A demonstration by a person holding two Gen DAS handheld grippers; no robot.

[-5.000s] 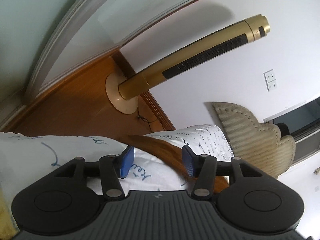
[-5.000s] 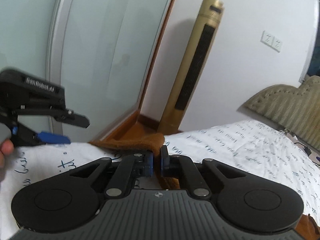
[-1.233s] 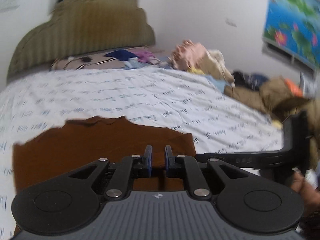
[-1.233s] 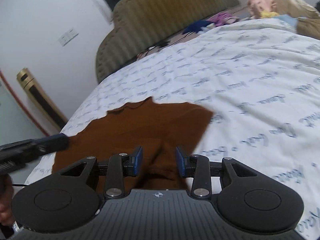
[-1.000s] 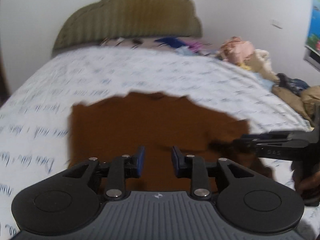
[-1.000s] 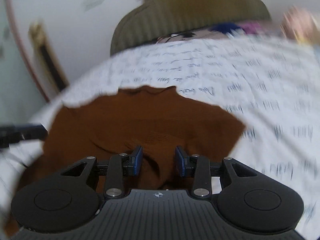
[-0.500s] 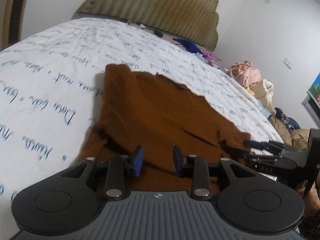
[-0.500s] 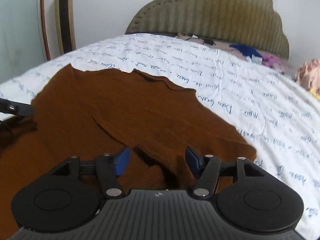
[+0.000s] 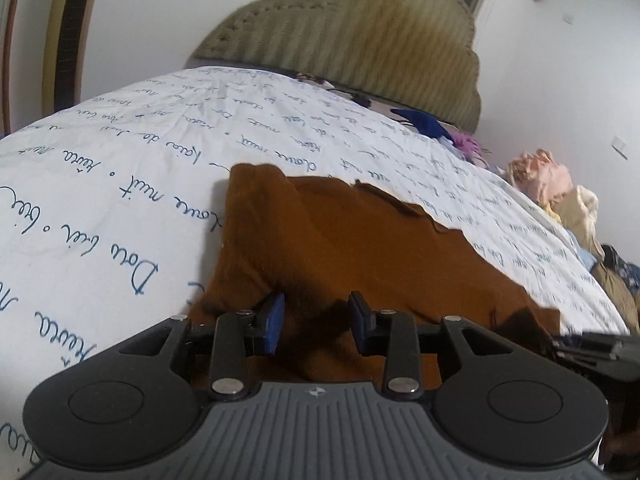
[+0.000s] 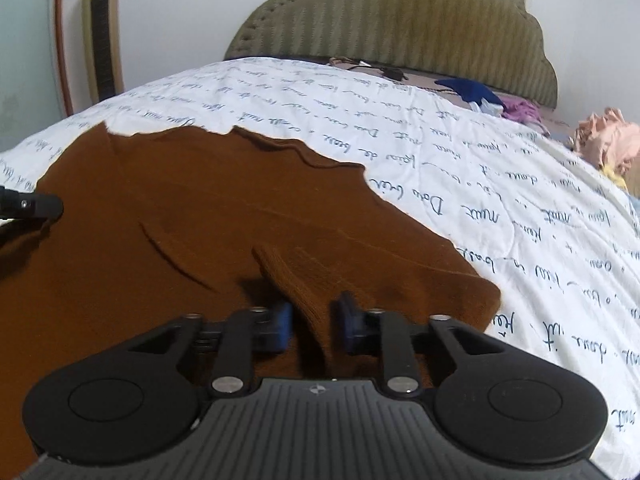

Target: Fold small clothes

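Two grippers work over one rust-brown knit garment (image 10: 224,216) spread flat on the white bedsheet printed with blue handwriting (image 9: 120,184). No containers in sight; loose pink and blue clothes (image 9: 540,176) sit heaped near the olive padded headboard (image 9: 360,36). Our left gripper (image 9: 316,322) hovers with fingers apart over the cloth's near edge. Our right gripper (image 10: 314,326) has narrowed since half a second ago, its fingers apart around a raised ribbed fold, not yet pinching it.

Home bedroom: bed (image 10: 460,168); padded headboard (image 10: 400,16); clothes heap (image 9: 552,184)
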